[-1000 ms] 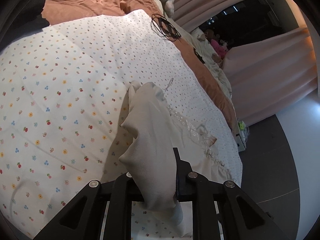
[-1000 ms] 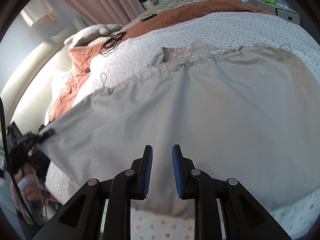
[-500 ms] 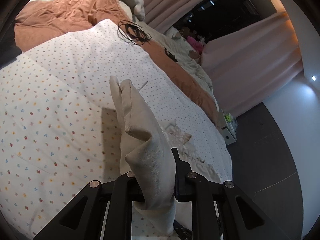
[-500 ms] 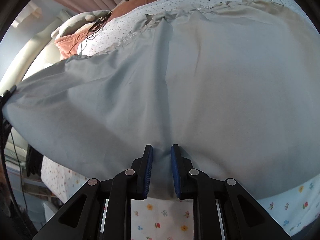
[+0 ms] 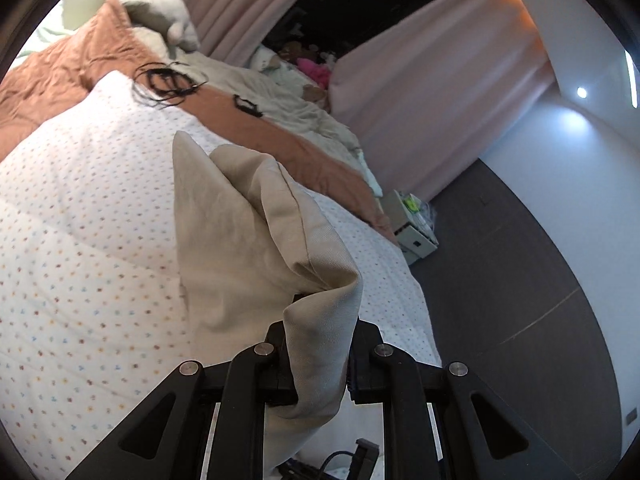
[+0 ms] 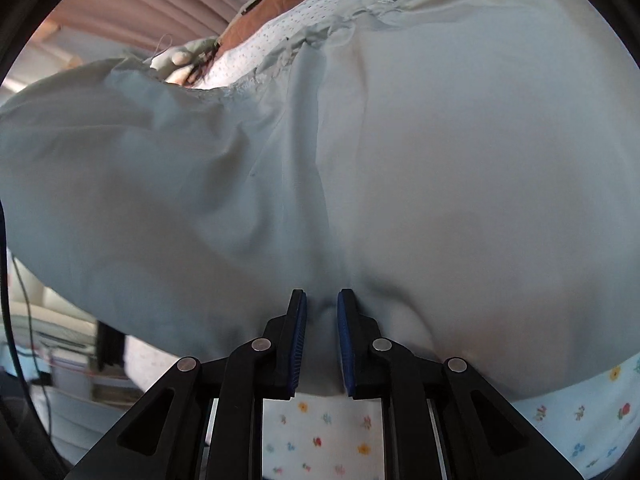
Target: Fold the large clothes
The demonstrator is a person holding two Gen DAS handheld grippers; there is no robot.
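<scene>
Left wrist view: bed (image 5: 80, 240) under a dotted quilt. Left claw (image 5: 318, 354) grips a raised corner of the beige garment (image 5: 240, 240).

Right wrist view: right claw (image 6: 322, 340) is closing on the garment's near hem; folding starts, so lift evenly next.

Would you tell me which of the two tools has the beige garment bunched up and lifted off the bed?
The left tool; the right tool's beige garment lies flat.
</scene>
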